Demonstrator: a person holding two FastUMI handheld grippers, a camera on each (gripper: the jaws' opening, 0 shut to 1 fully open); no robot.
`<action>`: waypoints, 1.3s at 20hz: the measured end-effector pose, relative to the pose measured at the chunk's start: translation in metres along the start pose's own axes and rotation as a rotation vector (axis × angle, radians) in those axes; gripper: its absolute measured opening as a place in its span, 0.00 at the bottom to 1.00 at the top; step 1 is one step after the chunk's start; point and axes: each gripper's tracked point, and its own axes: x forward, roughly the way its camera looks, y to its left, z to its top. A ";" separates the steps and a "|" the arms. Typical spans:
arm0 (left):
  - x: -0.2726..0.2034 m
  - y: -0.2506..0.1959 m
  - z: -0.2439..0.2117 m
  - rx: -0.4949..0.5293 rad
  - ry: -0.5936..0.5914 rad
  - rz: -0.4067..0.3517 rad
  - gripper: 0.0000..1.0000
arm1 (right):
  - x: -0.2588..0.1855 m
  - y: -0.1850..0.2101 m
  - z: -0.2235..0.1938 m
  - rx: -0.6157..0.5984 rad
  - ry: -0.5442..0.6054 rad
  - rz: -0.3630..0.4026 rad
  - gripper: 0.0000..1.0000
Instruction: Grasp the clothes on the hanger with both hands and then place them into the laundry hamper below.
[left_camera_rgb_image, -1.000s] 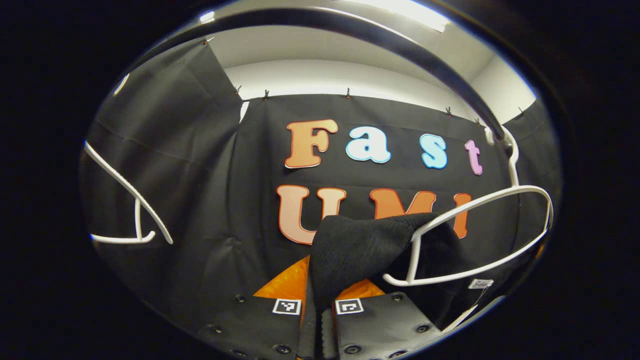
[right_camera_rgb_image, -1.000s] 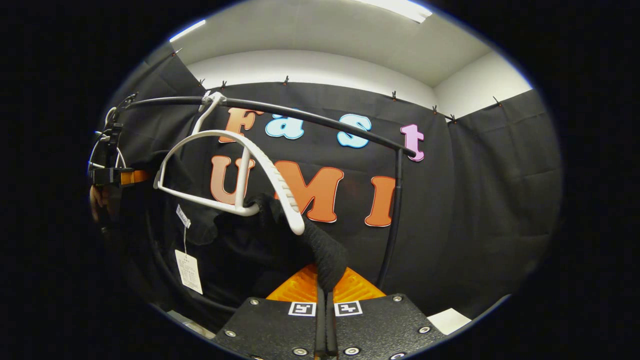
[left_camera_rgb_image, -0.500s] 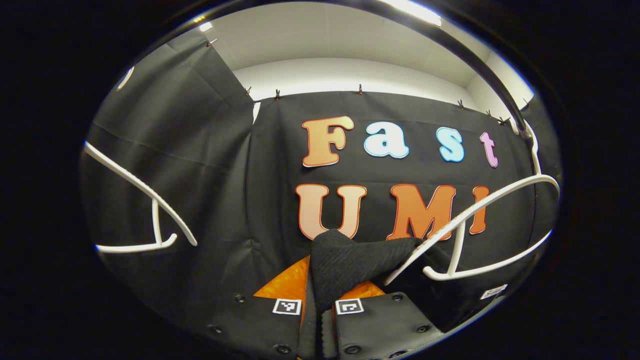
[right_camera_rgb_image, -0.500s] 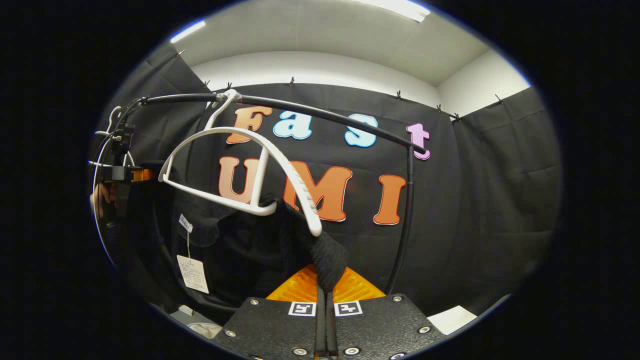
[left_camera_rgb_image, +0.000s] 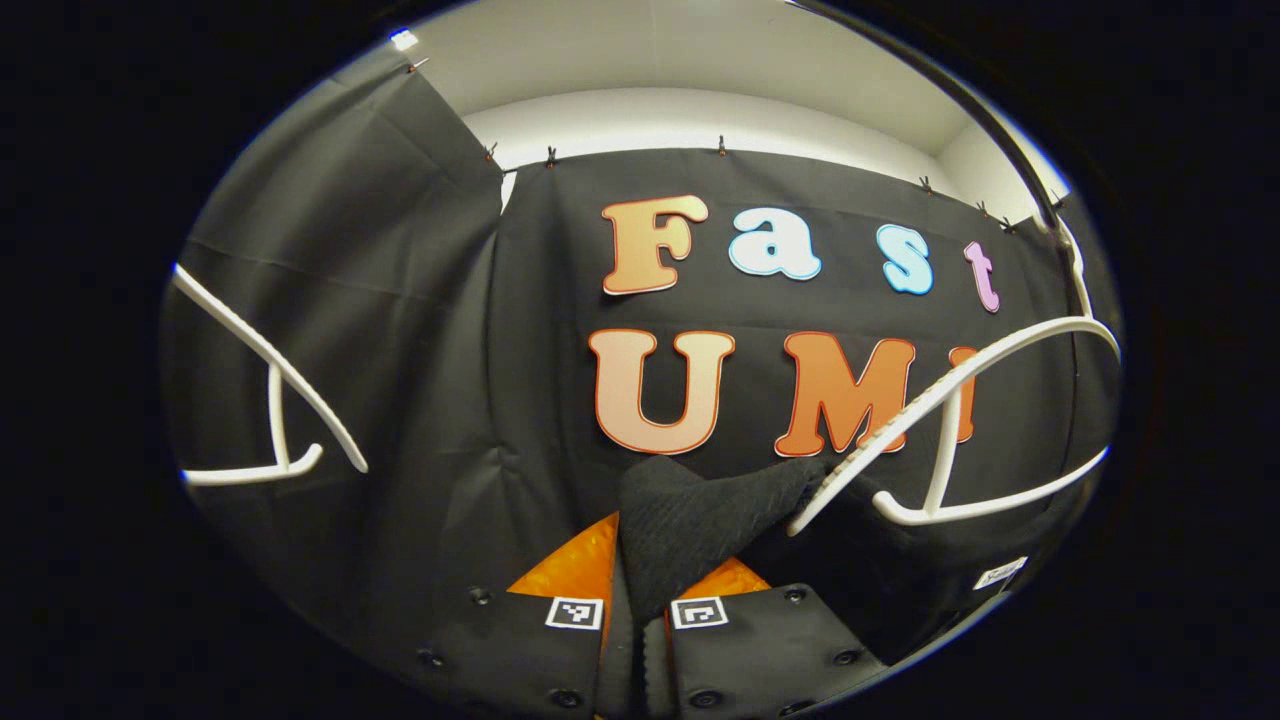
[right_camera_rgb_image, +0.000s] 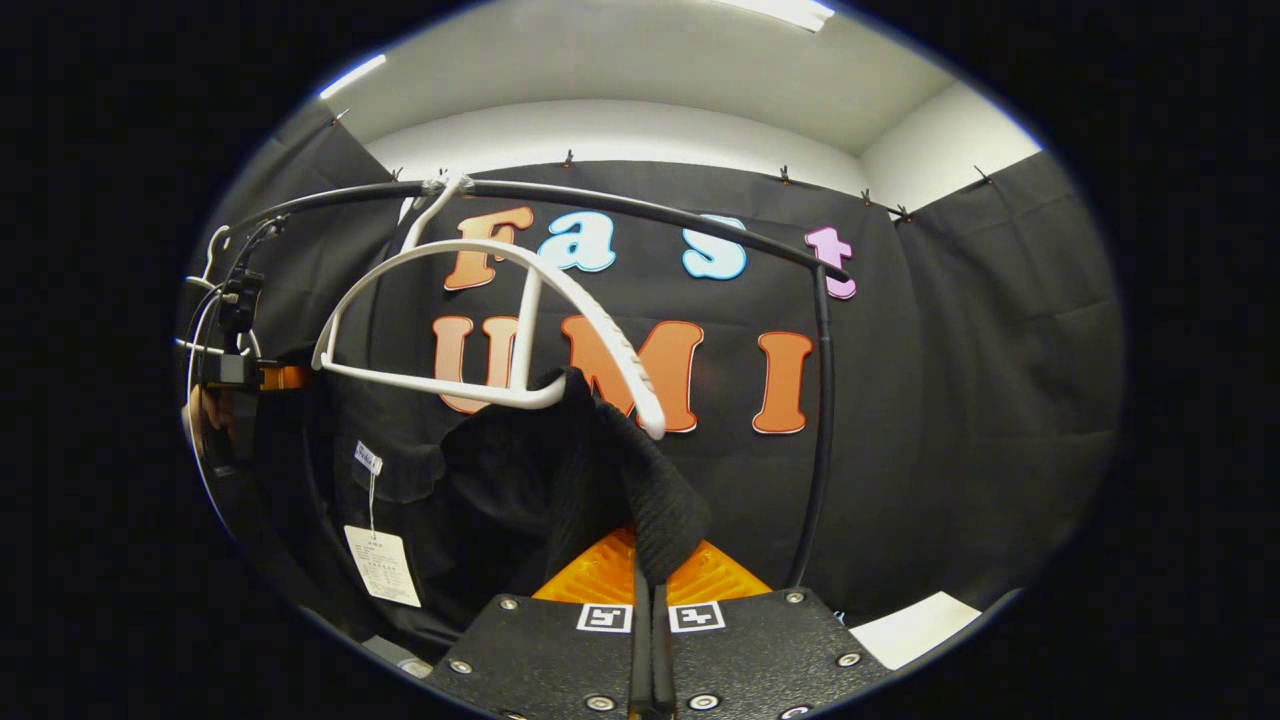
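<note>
A black metal clothes rail (right_camera_rgb_image: 640, 212) was seen arching across the black cloth wall (right_camera_rgb_image: 980, 380) in the right gripper view, with its upright post descending on the right. From this rail a white plastic hanger (right_camera_rgb_image: 520, 300) was hung by its hook, and the same hanger (left_camera_rgb_image: 960, 420) was seen at the right of the left gripper view. A black knitted garment (right_camera_rgb_image: 560, 480) was draped from the hanger's lower bar and arm ends, its bulk hanging below the hanger, and a white paper tag (right_camera_rgb_image: 382, 565) was seen dangling on a string at its left side. In the left gripper view a fold of the garment (left_camera_rgb_image: 700, 510) was stretched from the hanger's arm tip down to the left tool (left_camera_rgb_image: 643, 625), whose two fingers were closed together on the cloth. The right tool (right_camera_rgb_image: 650, 610) was likewise clamped on a rounded fold of the garment, its fingers pressed together with the knit pinched between them. A second white plastic hanger (left_camera_rgb_image: 270, 400) was seen bare at the left edge of the left gripper view. The left tool, held in a hand (right_camera_rgb_image: 205, 410), was also seen far off at the left edge of the right gripper view.
</note>
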 end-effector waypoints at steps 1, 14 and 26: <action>0.005 0.001 -0.008 -0.010 0.025 0.003 0.11 | 0.002 -0.006 0.001 0.000 -0.001 -0.012 0.00; -0.051 -0.014 -0.068 0.013 0.082 -0.050 0.11 | -0.025 0.050 -0.058 -0.090 0.070 0.083 0.00; -0.149 0.044 -0.153 0.073 0.170 0.042 0.11 | -0.075 0.191 -0.135 -0.022 0.213 0.316 0.00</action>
